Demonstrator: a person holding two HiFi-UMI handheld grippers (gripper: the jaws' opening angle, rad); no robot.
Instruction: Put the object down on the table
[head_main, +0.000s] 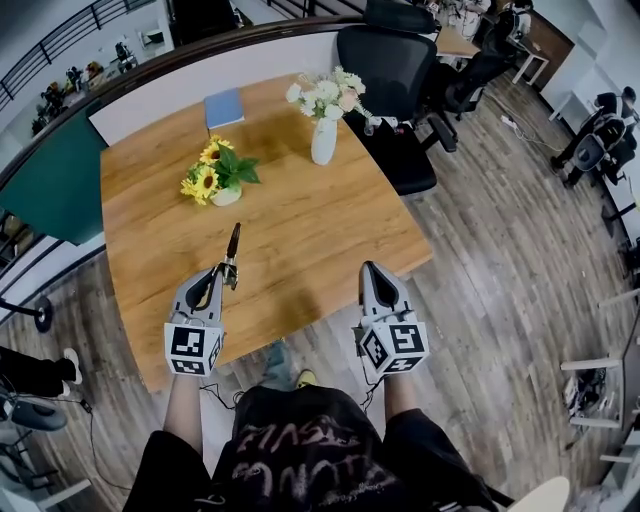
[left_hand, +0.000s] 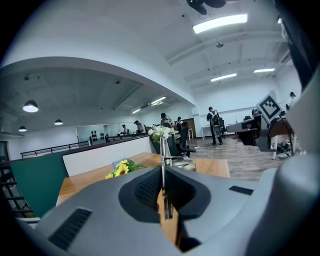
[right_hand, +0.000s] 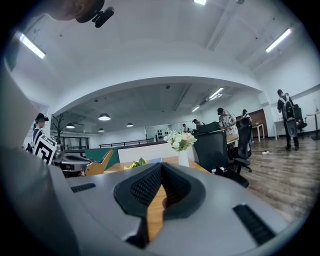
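Observation:
My left gripper (head_main: 222, 272) is shut on a slim dark utensil (head_main: 232, 245) that sticks out forward over the near part of the wooden table (head_main: 300, 230). In the left gripper view the utensil (left_hand: 163, 185) stands as a thin metal strip pinched between the pads, and its shiny far end rises past the gripper (left_hand: 163, 167). My right gripper (head_main: 372, 268) hovers over the table's near right edge, shut with nothing in it. In the right gripper view its jaws (right_hand: 161, 167) meet, with only bare wood showing below them.
A pot of sunflowers (head_main: 215, 175) stands mid-table on the left. A white vase of pale flowers (head_main: 324, 140) and a blue book (head_main: 224, 108) are farther back. A black office chair (head_main: 390, 70) stands at the table's far right. People stand in the far office.

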